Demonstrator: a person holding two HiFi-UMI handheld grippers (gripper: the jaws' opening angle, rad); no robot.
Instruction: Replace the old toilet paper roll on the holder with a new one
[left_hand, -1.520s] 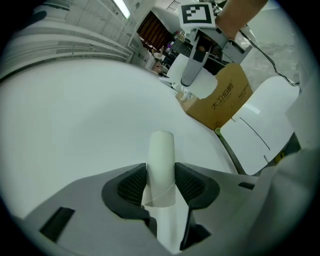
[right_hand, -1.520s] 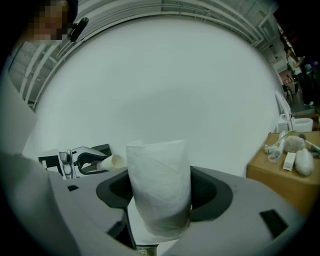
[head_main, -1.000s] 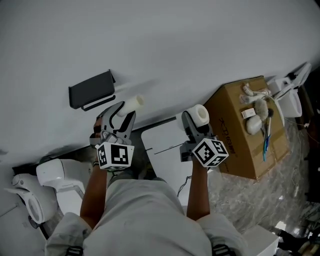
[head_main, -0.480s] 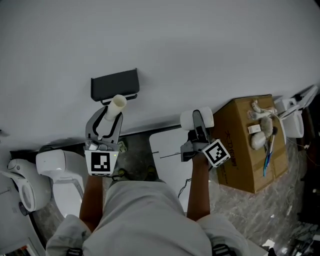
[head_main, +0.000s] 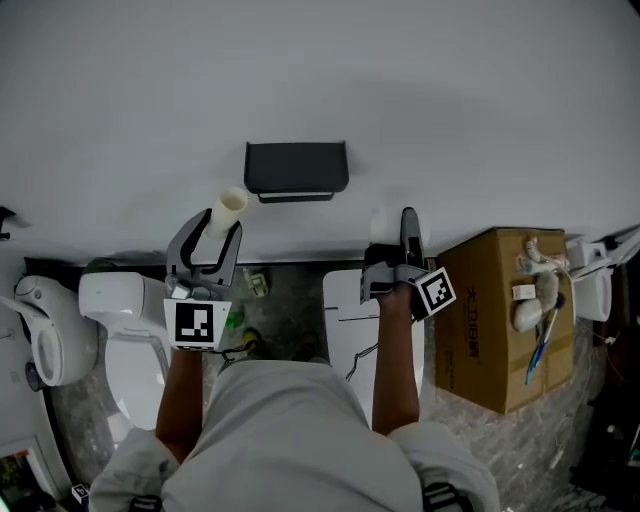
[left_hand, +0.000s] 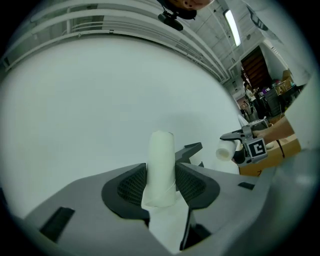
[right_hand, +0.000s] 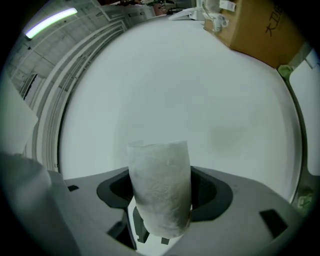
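The black holder (head_main: 296, 168) is fixed to the white wall, and I see no roll on it. My left gripper (head_main: 222, 224) is below and to the left of it, shut on the thin, nearly used-up roll (head_main: 230, 204). That roll (left_hand: 161, 167) stands upright between the jaws of the left gripper (left_hand: 161, 186). My right gripper (head_main: 404, 232) is below and to the right of the holder, turned on edge and shut on the full white roll (head_main: 383, 228). The full roll (right_hand: 160, 187) fills the wide gap of the right gripper (right_hand: 161, 200).
A white toilet (head_main: 122, 330) stands at the lower left, with another white fixture (head_main: 45, 335) beyond it. A white lidded unit (head_main: 348, 310) is under my right arm. A cardboard box (head_main: 500, 320) with small items on top stands at the right.
Both grippers have moved left along the wall with their rolls. The left went from right of the holder to its left, and the right came closer to it. The right gripper rolled onto its edge.
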